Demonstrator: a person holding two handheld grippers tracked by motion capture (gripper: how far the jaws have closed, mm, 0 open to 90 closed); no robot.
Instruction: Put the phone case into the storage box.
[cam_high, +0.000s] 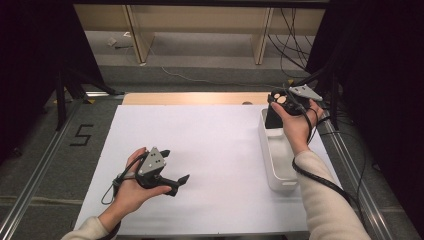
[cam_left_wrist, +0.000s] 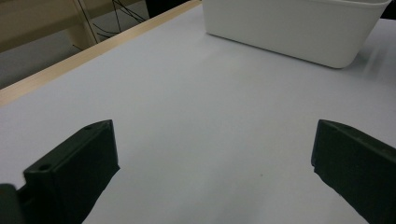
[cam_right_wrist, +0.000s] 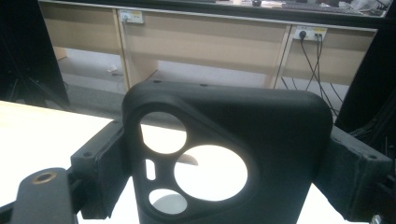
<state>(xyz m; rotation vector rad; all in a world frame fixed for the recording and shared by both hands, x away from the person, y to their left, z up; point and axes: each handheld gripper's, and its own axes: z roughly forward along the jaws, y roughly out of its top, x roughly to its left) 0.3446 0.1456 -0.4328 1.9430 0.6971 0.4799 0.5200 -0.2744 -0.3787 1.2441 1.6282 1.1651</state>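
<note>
A black phone case (cam_right_wrist: 261, 126) with round camera cut-outs stands upright between the jaws of my right gripper (cam_right_wrist: 229, 163), which press on its two sides. In the high view this right gripper (cam_high: 280, 102) holds the phone case (cam_high: 274, 119) over the far end of a long white bin (cam_high: 280, 167), the case's lower end dipping inside the rim. My left gripper (cam_high: 175, 165) rests low over the white table sheet (cam_high: 210, 145) at the front left. Its jaws stand wide apart with nothing between them, as the left gripper (cam_left_wrist: 215, 163) view shows.
The white bin (cam_left_wrist: 289, 28) runs along the table's right side. A wooden strip (cam_high: 195, 98) borders the table's far edge. Beyond it are wooden furniture legs and loose cables on the floor. Black cables trail from both grippers.
</note>
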